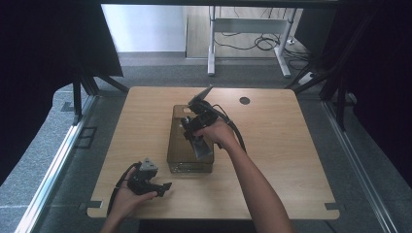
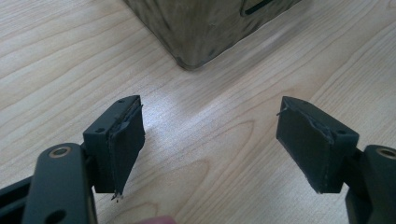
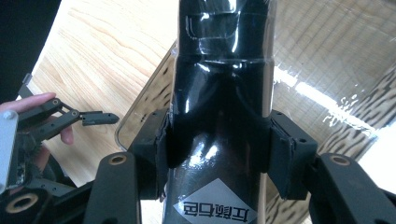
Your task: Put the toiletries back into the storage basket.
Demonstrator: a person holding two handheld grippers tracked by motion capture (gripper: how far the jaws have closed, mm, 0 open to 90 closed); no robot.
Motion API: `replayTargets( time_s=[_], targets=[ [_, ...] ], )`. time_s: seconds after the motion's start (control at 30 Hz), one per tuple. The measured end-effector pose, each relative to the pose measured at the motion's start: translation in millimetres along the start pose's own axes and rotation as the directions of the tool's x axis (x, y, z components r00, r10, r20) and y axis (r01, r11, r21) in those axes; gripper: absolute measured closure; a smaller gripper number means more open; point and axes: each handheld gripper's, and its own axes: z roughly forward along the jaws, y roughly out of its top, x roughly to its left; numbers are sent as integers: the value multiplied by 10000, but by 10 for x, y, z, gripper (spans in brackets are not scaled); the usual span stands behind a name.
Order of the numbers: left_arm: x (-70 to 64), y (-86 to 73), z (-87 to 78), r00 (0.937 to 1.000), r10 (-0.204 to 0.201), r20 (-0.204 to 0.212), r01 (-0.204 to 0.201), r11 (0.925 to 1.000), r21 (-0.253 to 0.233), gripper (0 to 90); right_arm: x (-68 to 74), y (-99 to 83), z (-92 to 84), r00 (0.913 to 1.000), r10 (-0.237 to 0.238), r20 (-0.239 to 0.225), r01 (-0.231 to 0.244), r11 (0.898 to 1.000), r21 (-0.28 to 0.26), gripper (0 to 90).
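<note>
The right hand-held gripper (image 3: 215, 154) has both pads pressed against a black wrapped package (image 3: 219, 116), holding it over the open clear plastic box (image 1: 177, 150) in the middle of the table (image 1: 282, 160). The left hand-held gripper (image 2: 210, 140) rests low at the table's near edge, just beside the box's corner, jaws spread wide with nothing between them.

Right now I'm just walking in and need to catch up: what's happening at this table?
A person works with two handheld grippers. The right gripper is clamped on a black wrapped packet above a clear plastic box. The left gripper rests open near the box's corner on the wooden table, holding nothing.
</note>
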Motion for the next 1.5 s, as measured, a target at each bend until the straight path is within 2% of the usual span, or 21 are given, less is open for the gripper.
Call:
replayTargets(
  time_s=[0.5,1.2,1.3,1.5],
  targets=[
    [1,2,-8,10000,20,20,-20,10000,-55,238,55,104,160,9995,306,-34,-306,9995,53,463],
    [3,5,-10,10000,44,66,-44,10000,-71,238,100,154,318,9973,738,-38,-738,9972,92,463],
    [0,6,-15,10000,31,34,-30,10000,-94,238,100,152,336,9950,991,-112,-991,9951,30,463],
    [3,9,-33,10000,92,21,-91,9999,-141,238,112,141,376,9928,1195,-79,-1195,9928,33,463]
  ],
)
